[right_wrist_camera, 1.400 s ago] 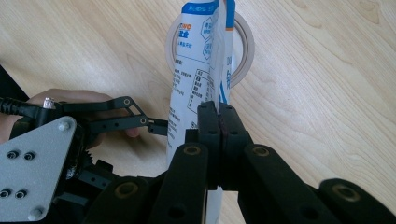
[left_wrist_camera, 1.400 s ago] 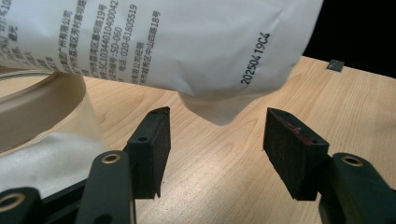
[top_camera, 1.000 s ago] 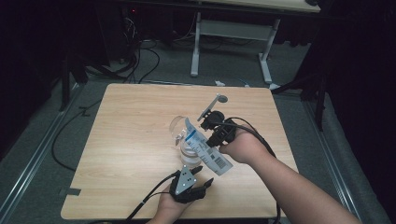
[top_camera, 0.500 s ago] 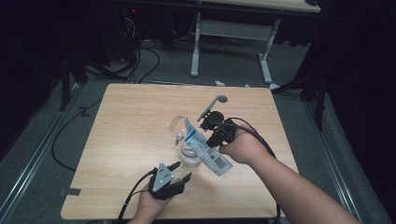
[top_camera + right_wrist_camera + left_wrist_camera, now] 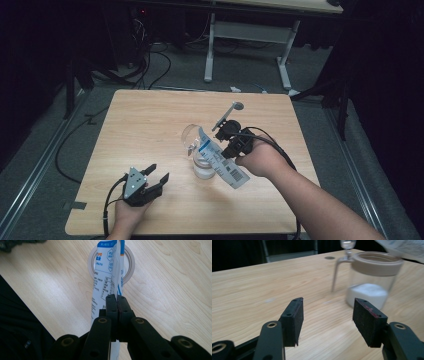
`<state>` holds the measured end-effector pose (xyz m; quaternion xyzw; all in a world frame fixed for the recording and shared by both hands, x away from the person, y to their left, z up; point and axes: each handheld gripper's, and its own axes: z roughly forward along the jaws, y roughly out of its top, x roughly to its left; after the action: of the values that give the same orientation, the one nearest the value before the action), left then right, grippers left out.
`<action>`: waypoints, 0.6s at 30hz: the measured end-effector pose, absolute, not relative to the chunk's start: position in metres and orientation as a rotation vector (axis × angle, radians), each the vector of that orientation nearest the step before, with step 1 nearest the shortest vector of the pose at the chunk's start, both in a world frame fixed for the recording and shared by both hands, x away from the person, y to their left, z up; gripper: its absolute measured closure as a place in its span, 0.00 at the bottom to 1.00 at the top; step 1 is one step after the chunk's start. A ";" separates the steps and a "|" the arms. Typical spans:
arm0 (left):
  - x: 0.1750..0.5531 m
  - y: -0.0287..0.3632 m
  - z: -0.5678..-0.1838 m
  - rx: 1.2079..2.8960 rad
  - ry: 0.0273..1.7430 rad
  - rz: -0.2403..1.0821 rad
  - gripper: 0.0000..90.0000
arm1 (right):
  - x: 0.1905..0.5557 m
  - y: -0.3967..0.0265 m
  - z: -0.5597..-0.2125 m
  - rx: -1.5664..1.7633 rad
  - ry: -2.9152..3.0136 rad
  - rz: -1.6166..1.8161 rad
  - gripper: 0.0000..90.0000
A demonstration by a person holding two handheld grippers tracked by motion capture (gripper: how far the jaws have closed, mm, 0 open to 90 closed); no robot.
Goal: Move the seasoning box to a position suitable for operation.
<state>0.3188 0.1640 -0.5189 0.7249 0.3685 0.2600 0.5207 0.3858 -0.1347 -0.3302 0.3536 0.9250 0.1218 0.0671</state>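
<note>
Starting at my left: the left gripper [image 5: 156, 180] sits low near the front edge of the table [image 5: 140, 125], jaws spread wide with nothing between them, pads just facing bare wood. Ahead of it and off to its right is the glass jar [image 5: 372, 282], well apart from the pads, with a beige rim and a layer of white powder at the bottom. Looks like salt or sugar, can't tell which. There's a thin wire bail and a glass lid flipped back on the far side of the jar. Moving right, the sachet [image 5: 220, 162] is tilted over the jar mouth, its top end just above the rim and its lower end hanging back toward my right hand. The right gripper [image 5: 116, 302] is pinched fully closed on that sachet around mid-length, pads flat against the printed film. Handling-wise, I'd say the sachet is light, floppy and a bit slick, so it'll fold or slide if I squeeze near an edge; gripping across the flat middle like this seems right, keeping the open end pointing down into the jar. The jar is the fragile, heavier one, smooth glass, probably slippery. If I steady it with the left tongs I'd take the wall below the rim, gently, and stay off the wire.
</note>
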 end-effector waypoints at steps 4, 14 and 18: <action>0.319 0.176 -0.524 1.748 0.915 0.635 0.47 | 0.387 -0.135 -0.329 1.064 2.791 0.367 1.00; 0.320 0.179 -0.527 1.746 0.920 0.612 0.47 | 0.386 -0.143 -0.326 1.079 2.780 0.393 1.00; 0.320 0.179 -0.527 1.739 0.917 0.606 0.47 | 0.386 -0.147 -0.325 1.094 2.772 0.409 1.00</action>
<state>0.3195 0.1790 -0.5269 0.7240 0.3819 0.2524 0.5159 0.3861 -0.1466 -0.3252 0.3630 0.9195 0.1356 0.0666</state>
